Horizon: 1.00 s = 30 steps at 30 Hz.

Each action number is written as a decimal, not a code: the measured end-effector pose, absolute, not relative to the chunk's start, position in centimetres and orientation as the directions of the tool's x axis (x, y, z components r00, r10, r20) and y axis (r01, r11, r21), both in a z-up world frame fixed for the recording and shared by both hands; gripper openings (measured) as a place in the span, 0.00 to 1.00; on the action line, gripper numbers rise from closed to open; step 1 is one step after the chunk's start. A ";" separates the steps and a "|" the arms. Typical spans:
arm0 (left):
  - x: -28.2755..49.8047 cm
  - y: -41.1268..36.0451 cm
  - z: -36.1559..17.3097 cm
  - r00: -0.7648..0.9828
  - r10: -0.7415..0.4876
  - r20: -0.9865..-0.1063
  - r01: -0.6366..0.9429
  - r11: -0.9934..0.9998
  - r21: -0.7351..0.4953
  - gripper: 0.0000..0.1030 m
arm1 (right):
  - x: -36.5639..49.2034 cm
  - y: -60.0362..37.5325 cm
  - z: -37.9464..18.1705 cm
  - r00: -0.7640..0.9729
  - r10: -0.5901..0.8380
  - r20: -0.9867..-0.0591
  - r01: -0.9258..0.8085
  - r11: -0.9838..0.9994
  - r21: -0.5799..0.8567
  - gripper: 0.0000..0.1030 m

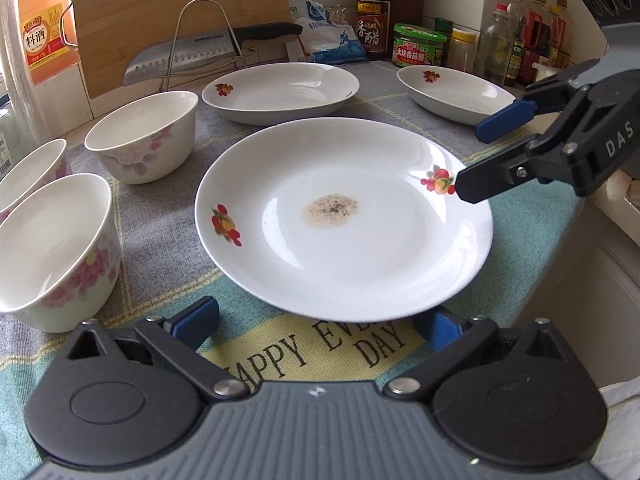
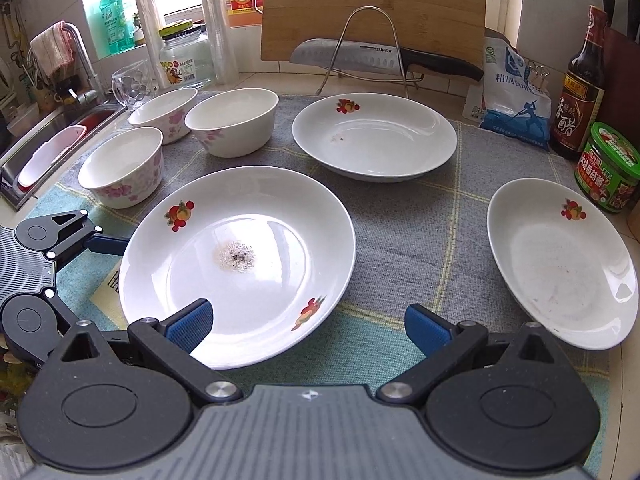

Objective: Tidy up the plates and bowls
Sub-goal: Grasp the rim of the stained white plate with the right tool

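Note:
A white plate (image 1: 344,216) (image 2: 240,264) with fruit prints and a brown stain at its centre lies on the mat in front of both grippers. My left gripper (image 1: 316,324) (image 2: 104,284) is open, its blue pads on either side of the plate's near rim, not pressing it. My right gripper (image 2: 308,328) (image 1: 476,156) is open too, one finger hovering over the plate's edge by a fruit print. A second plate (image 1: 280,92) (image 2: 374,136) lies farther back, a third plate (image 1: 456,94) (image 2: 560,264) to the right. Three pink-flowered bowls (image 1: 144,140) (image 2: 232,120) stand on the left.
A knife (image 2: 360,56) rests on a wire rack before a leaning cutting board (image 2: 372,4). Sauce bottles (image 2: 580,88), a green jar (image 2: 608,168) and a salt bag (image 2: 512,96) line the back right. A sink (image 2: 52,136) lies beyond the bowls. The checked mat (image 1: 160,216) ends at the counter's edge.

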<state>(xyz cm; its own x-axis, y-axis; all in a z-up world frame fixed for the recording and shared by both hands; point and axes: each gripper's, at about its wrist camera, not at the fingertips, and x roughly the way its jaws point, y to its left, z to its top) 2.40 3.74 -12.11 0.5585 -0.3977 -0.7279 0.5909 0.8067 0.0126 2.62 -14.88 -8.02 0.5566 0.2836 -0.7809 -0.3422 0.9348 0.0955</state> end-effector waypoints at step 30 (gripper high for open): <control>3.8 4.6 -12.3 0.471 -0.537 -0.700 0.760 0.650 0.013 1.00 | 10.7 -13.1 -10.6 0.339 0.440 -0.832 -0.533 0.818 0.215 1.00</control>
<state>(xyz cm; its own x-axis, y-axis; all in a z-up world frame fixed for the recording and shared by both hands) 3.84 4.60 -12.30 0.4714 -0.5368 -0.6997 0.7600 0.6498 0.0135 10.68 -13.09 -10.61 0.3391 0.4400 -0.8315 -0.5334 0.8180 0.2153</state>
